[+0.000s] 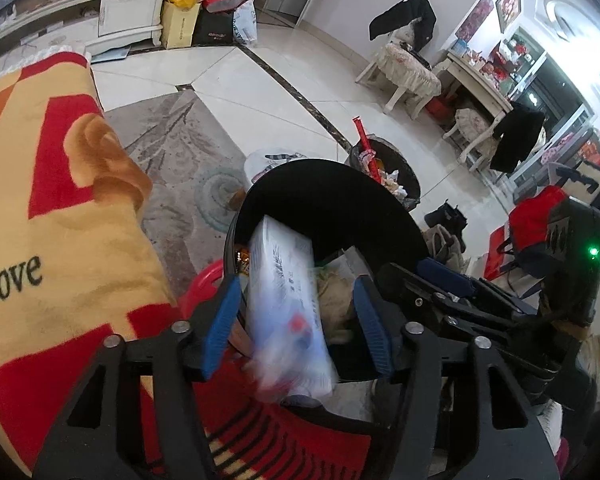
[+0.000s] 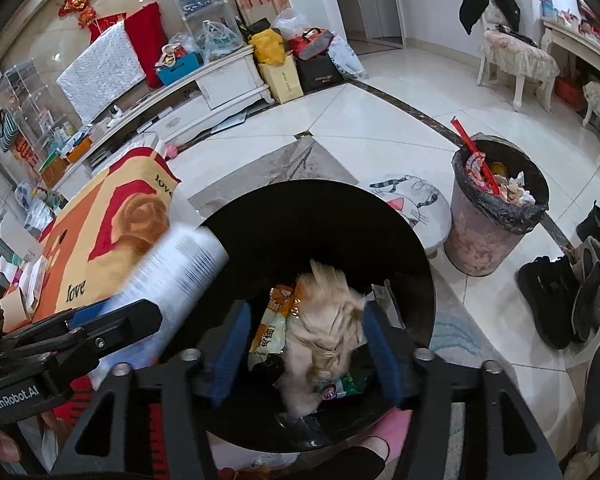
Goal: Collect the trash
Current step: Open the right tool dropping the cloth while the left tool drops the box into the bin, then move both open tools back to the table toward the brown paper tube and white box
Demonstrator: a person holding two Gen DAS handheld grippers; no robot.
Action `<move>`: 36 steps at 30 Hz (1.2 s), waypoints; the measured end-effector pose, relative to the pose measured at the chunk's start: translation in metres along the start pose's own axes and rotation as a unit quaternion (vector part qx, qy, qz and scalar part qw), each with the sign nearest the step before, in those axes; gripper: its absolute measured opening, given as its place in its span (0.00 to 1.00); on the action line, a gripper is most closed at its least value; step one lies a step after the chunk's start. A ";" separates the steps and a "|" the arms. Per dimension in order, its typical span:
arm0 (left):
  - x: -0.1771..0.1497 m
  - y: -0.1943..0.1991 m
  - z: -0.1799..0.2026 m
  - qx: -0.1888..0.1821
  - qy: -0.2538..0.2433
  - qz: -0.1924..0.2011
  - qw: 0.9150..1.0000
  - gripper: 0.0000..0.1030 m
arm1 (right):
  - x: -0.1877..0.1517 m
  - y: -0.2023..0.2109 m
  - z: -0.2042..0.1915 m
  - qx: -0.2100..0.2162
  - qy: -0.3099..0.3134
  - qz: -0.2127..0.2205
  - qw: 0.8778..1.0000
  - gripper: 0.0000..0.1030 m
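Note:
A black trash bin [image 1: 332, 200] stands right below both grippers; it also shows in the right wrist view [image 2: 320, 216]. My left gripper [image 1: 296, 320] is open over its rim, and a blurred white plastic package [image 1: 284, 304] is between its blue pads, apart from them and dropping. The same package [image 2: 180, 268] shows at the bin's left edge. My right gripper [image 2: 304, 344] is open over the bin, with a blurred beige crumpled tissue [image 2: 324, 328] falling between its pads. Snack wrappers [image 2: 272, 328] lie inside the bin.
A red and yellow "love" blanket [image 1: 60, 208] covers the table on the left. A second full trash can [image 2: 496, 208] stands on the tiled floor to the right, with a cat-print stool [image 2: 412, 204] beside it. Shoes [image 2: 572, 288] line the right edge.

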State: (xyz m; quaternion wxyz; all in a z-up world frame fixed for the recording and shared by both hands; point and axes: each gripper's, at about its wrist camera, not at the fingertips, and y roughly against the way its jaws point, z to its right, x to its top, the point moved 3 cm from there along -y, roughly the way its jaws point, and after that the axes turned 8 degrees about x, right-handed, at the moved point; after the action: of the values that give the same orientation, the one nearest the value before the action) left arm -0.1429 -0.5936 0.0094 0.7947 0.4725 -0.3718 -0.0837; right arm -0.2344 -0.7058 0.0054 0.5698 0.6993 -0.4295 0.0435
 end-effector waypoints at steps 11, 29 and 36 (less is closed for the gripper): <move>-0.006 0.018 -0.021 0.028 0.000 0.009 1.000 0.59 | -0.007 -0.002 -0.008 0.001 0.006 -0.007 1.000 0.64; -0.031 0.068 -0.081 0.111 0.033 0.054 0.992 0.59 | -0.020 -0.014 -0.076 0.023 0.061 -0.028 0.997 0.64; -0.043 0.090 -0.116 0.135 0.060 0.061 0.987 0.59 | -0.024 -0.021 -0.123 0.054 0.091 -0.033 0.994 0.67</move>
State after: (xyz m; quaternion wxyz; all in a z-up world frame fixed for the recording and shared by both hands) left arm -0.1155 -0.4437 0.0284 0.7478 0.5564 -0.3597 0.0440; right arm -0.1833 -0.5901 0.0189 0.5693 0.7359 -0.3494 0.1112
